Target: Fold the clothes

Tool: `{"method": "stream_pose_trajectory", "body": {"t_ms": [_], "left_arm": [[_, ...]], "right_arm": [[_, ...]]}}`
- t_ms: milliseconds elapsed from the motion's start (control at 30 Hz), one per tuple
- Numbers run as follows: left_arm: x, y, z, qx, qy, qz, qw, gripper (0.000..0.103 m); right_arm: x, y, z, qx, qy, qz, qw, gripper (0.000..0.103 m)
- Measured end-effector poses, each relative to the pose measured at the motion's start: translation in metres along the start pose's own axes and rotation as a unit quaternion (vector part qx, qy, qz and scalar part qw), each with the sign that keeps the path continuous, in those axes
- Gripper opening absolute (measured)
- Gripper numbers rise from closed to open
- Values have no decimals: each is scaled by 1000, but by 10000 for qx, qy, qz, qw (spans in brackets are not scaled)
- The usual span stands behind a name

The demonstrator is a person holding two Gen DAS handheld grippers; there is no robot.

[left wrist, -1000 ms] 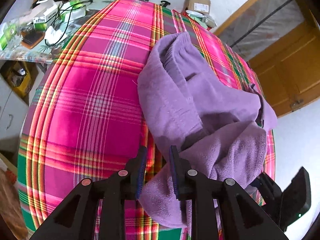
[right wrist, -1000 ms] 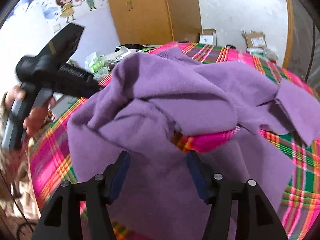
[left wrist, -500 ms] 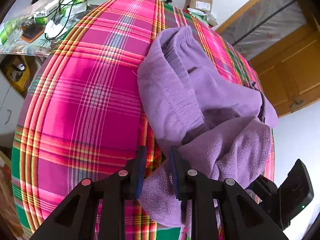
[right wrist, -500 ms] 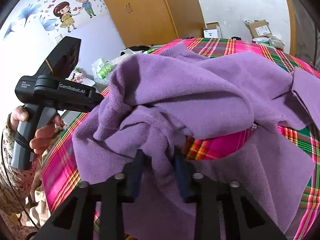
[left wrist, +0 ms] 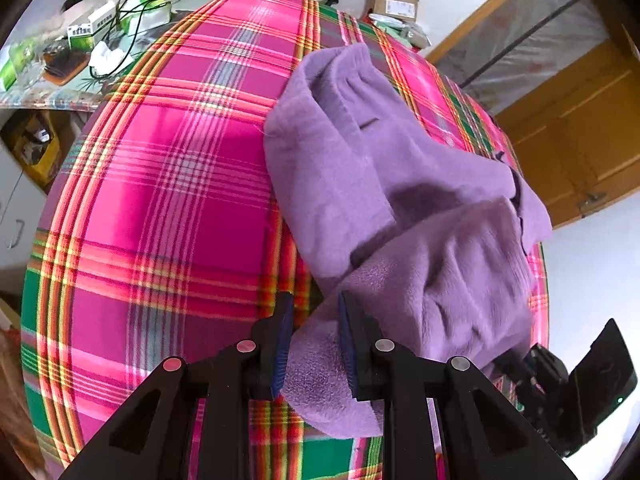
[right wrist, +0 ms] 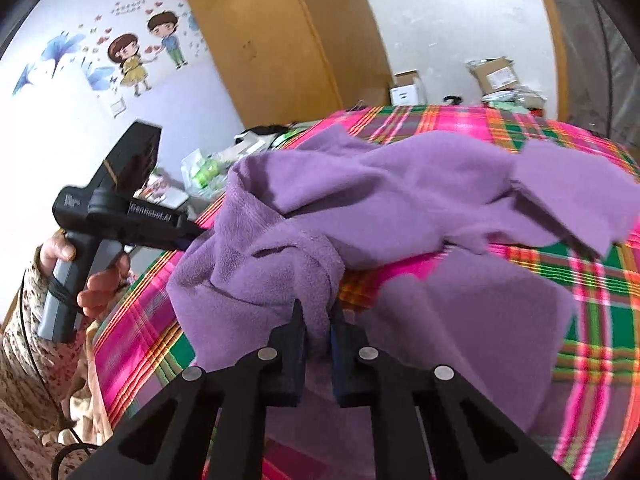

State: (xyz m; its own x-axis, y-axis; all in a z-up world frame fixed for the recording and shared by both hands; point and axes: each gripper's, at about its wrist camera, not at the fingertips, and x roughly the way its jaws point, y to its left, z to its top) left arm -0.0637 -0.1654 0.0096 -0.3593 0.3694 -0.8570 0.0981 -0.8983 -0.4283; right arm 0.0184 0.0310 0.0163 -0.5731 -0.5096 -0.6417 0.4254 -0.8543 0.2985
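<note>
Right gripper point(right wrist: 318, 326) fingers closing on the purple garment point(right wrist: 360, 200) fold, wide apart a second ago.
Left gripper point(left wrist: 312, 344) stays clamped on the garment's near edge, so the fold can probably start.

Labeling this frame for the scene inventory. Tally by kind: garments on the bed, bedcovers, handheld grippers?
Purple fleece garment: 1, crumpled, not yet folded
Plaid bedcover: 1
Handheld grippers: 2, the left gripper with a fold of the garment between its fingers, the right gripper closing on a bunched part of it
Total: 4
</note>
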Motion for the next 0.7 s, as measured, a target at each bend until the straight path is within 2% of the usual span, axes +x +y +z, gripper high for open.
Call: {"method": "stream_pose_trajectory", "body": {"t_ms": [533, 567, 633, 700], "left_arm": [[1, -20, -24, -35, 10, -185, 9998, 23], [1, -22, -26, -31, 16, -227, 9997, 24], [1, -27, -28, 1, 22, -313, 9995, 33], [-1, -33, -31, 26, 7, -418, 9991, 33]], "right_arm": [[-70, -49, -1, 426, -738, -560, 9948, 10], [-75, -54, -2, 443, -770, -613, 9942, 10], [-86, -64, -3, 501, -844, -766, 9922, 10], [-95, -73, -4, 585, -925, -914, 9898, 10]]}}
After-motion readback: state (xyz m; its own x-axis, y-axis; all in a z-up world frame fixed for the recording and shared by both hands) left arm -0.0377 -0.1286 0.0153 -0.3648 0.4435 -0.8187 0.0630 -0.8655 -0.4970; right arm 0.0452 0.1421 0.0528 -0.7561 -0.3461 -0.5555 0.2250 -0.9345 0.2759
